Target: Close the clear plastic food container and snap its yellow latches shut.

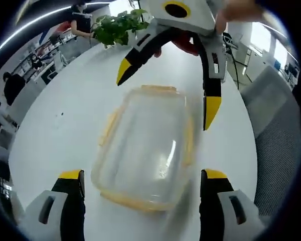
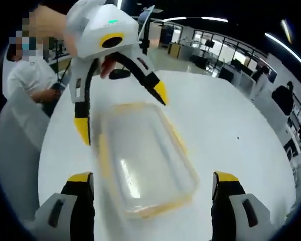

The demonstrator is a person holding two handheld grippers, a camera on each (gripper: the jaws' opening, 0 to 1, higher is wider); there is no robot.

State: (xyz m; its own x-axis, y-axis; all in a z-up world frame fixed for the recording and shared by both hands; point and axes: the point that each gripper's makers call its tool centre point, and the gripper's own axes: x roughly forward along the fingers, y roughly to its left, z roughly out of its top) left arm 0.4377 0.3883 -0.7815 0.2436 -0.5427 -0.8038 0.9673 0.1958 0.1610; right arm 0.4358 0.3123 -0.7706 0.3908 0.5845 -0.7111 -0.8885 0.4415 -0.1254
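Clear plastic food container (image 1: 145, 148) lies on the white round surface (image 1: 55, 130) between the two claws, its lid on and yellow latches (image 1: 109, 125) showing along its edges; nothing can be seen inside it, though the picture is blurred there. In the left gripper view, the left claw (image 1: 143, 178) stands wide open with a yellow-tipped jaw on either side of the container's near end, and the right claw (image 1: 165, 90) hangs open at its far end. In the right gripper view, the right claw (image 2: 153, 181) is open around the near end and the left claw (image 2: 120, 110) is open beyond it. A green plant (image 1: 118, 27) stands at the surface's far edge. Around it is an office with desks, ceiling strip lights and people, one in white (image 2: 32, 83) beside the surface.
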